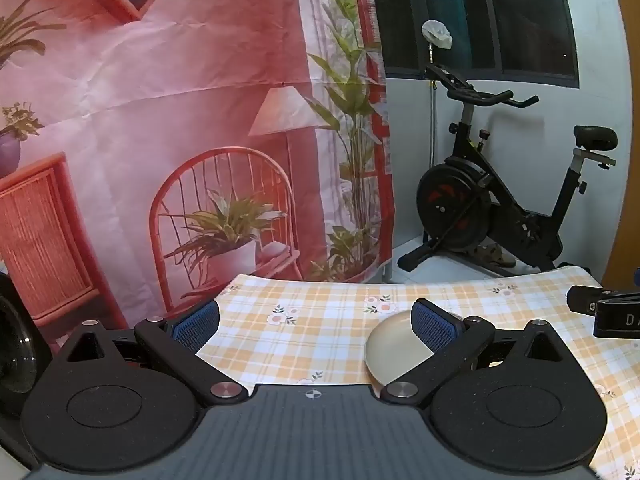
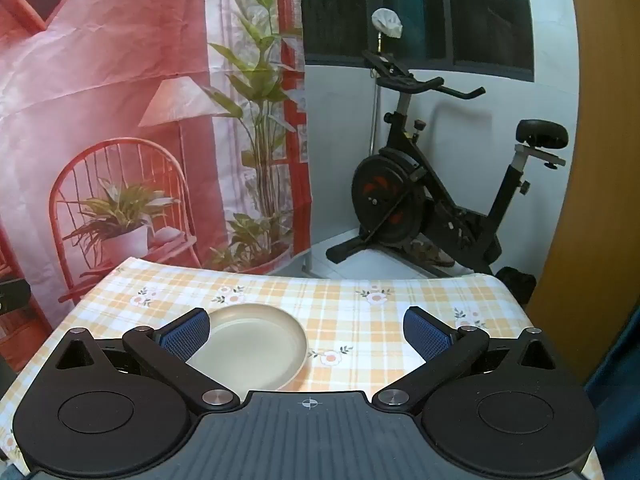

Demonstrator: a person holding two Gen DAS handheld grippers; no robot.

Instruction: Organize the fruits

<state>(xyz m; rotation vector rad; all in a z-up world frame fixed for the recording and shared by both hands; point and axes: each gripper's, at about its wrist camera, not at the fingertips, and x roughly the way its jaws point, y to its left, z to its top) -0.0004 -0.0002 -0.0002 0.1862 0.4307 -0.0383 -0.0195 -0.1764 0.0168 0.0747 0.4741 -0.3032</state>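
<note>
Two hand-held grippers hovered over a table w/ an orange-and-white checked cloth (image 2: pixel 360 312) printed w/ small flowers. The left gripper (image 1: pixel 316 322) stood wide apart, blue pads (image 1: pixel 198 326) facing each other w/ nothing between them; its left finger hung past the table's left edge. The right gripper (image 2: pixel 306 332) was likewise spread wide and carried nothing.

A shallow cream plate (image 2: pixel 256 350) sat on the cloth, the only dish visible. In the right wrist view it lay just behind the left-side pad (image 2: pixel 184 338), partly hidden by that finger, nearer the table's left half. In the left wrist view the same plate (image 1: pixel 394 350) showed at right, partly covered by the right-side finger. No fruit could be made out in either view; the plate's inside looked bare.

At the far right of the left wrist view, a black part of the other gripper (image 1: pixel 608 314) jutted in above the cloth.

Behind the table hung a red printed backdrop (image 1: pixel 160 120) showing a chair, lamp and potted plants. A black exercise bike (image 2: pixel 432 200) stood on the tiled floor by a dark window (image 2: pixel 440 12).
</note>
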